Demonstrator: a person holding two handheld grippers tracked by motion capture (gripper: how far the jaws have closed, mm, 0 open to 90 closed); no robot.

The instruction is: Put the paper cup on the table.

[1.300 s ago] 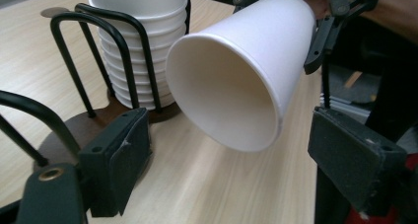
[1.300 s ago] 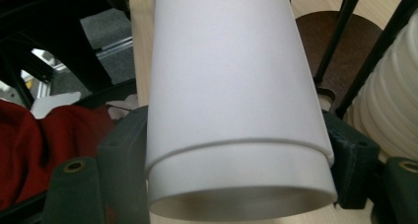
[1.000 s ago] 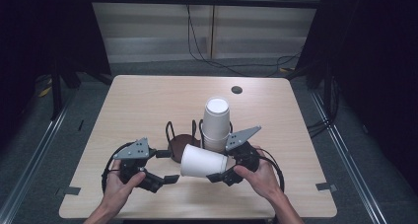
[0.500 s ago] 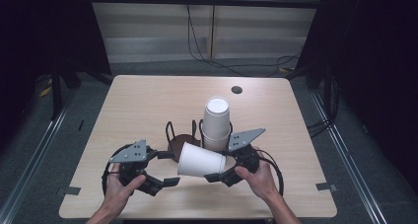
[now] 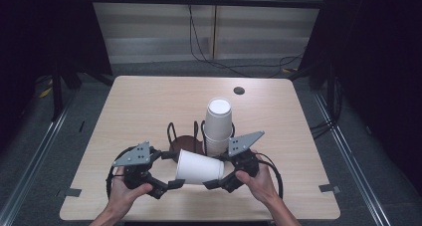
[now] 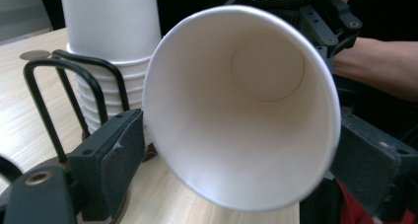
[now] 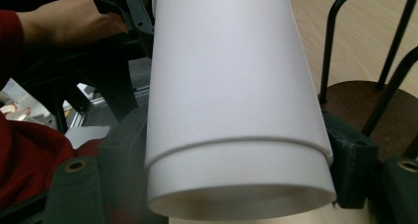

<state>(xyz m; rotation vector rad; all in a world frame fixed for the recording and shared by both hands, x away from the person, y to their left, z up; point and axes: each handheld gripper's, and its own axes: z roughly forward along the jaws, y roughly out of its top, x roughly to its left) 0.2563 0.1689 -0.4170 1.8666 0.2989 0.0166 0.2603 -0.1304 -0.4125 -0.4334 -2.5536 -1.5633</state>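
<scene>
A cup (image 5: 199, 167) is held level by the right tool (image 5: 222, 178), clamped at its base; the left tool (image 5: 172, 170), at nine o'clock, has just been opening, its jaws flanking the rim.

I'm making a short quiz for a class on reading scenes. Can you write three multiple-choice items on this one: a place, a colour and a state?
1. Where does the stack of cups stand?
A. In the black wire holder at mid-table
B. On the floor
C. At the table's far left corner

2. What colour is the held cup?
A. Red
B. Blue
C. White

3. How is the held cup placed?
A. Upright on the table
B. Level, on its side, gripped
C. Crushed flat

Answers:
1 A: the stack of cups sits inside the wire holder.
2 C: the held cup is plain white inside and out.
3 B: the cup lies sideways, and the right gripper has its pads pressed on both sides of it.
</scene>
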